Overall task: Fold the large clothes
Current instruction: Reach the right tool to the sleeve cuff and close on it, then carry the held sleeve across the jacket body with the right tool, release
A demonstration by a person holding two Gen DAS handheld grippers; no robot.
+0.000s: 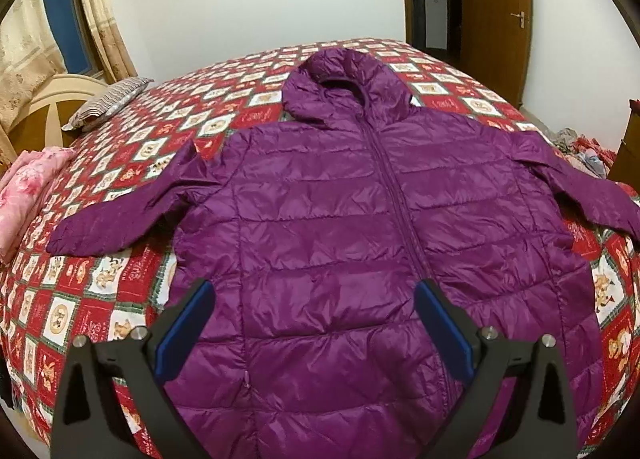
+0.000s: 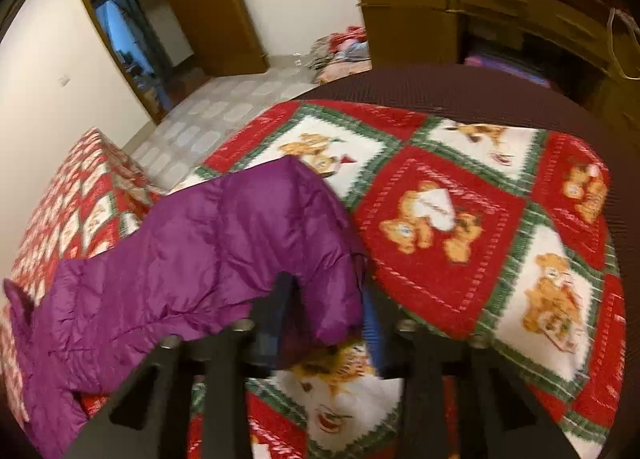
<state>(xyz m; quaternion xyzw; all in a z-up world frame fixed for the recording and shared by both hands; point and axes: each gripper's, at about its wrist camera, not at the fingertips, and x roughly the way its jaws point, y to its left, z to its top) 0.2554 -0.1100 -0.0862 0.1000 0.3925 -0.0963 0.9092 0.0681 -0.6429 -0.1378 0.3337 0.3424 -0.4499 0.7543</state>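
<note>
Lying front-up, zipped, sleeves spread: purple quilted hooded down jacket [image 1: 332,219] on bed with red-white-green bear-print quilt [image 1: 132,127]. Hovering above jacket's lower front, left gripper [image 1: 316,323] released, blue-padded jaws wide, nothing between. Clenched on end of jacket's sleeve [image 2: 224,243] near bed edge: right gripper [image 2: 324,319], purple fabric pinched between narrow jaws. Striped pillow [image 1: 108,103] near headboard; pink folded cloth [image 1: 28,191] at quilt's left edge. Wooden dresser [image 2: 460,15] beyond bed.
</note>
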